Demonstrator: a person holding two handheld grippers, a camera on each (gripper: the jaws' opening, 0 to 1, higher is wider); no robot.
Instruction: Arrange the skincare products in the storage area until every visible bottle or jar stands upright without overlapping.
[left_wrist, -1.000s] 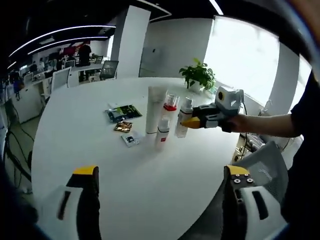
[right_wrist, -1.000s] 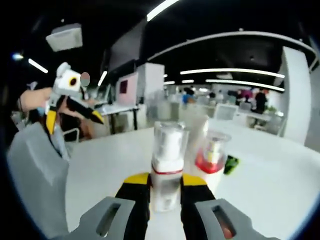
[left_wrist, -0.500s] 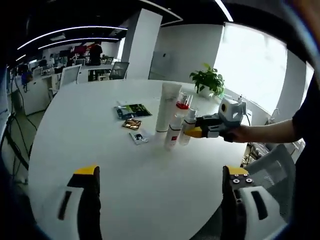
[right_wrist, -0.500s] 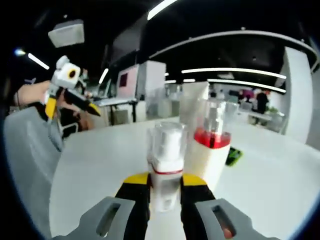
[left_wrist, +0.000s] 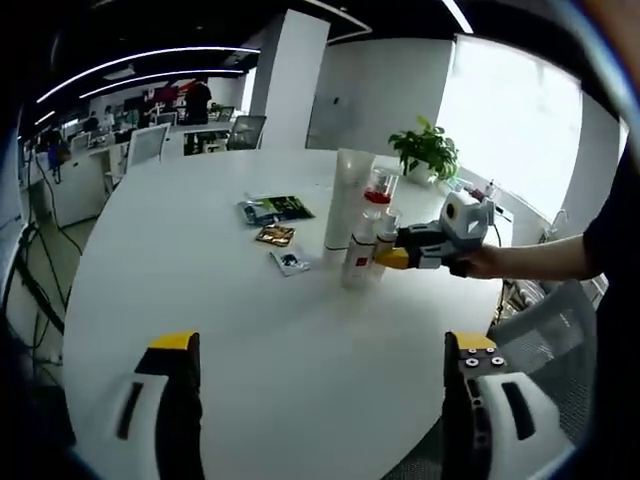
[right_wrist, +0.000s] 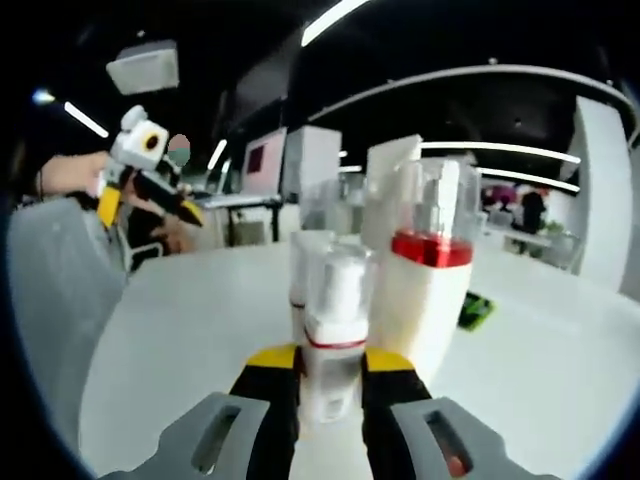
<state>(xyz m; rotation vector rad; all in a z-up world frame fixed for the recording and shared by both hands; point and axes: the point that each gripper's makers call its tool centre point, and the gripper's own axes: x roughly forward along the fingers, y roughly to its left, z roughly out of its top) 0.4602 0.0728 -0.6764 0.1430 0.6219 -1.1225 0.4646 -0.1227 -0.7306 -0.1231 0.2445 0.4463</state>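
Note:
On the round white table (left_wrist: 250, 340) stands a cluster: a tall white tube (left_wrist: 350, 198), a red-collared pump bottle (left_wrist: 378, 192) and a small white bottle with a red label (left_wrist: 357, 263). My right gripper (left_wrist: 392, 259), held by a hand, is shut on a small clear-capped white bottle (left_wrist: 384, 243) upright at the cluster's right side. In the right gripper view, that bottle (right_wrist: 334, 335) sits between the jaws of my right gripper (right_wrist: 320, 362), just before the red-collared bottle (right_wrist: 425, 290) and the tube (right_wrist: 392, 185). My left gripper (left_wrist: 322, 345) hangs open, nothing in it, well short of the cluster; it appears as the left gripper (right_wrist: 150, 208) at upper left.
Flat packets lie left of the cluster: a green one (left_wrist: 276, 208), a brown one (left_wrist: 273, 235) and a small pale one (left_wrist: 290, 262). A potted plant (left_wrist: 428, 150) stands at the table's far side. Office desks and chairs fill the background. A grey chair (left_wrist: 560, 340) is at the right table edge.
My right gripper has carried the clear-capped bottle closer into the cluster, which now looms larger behind it. The left gripper view has shifted; its jaws stay open.

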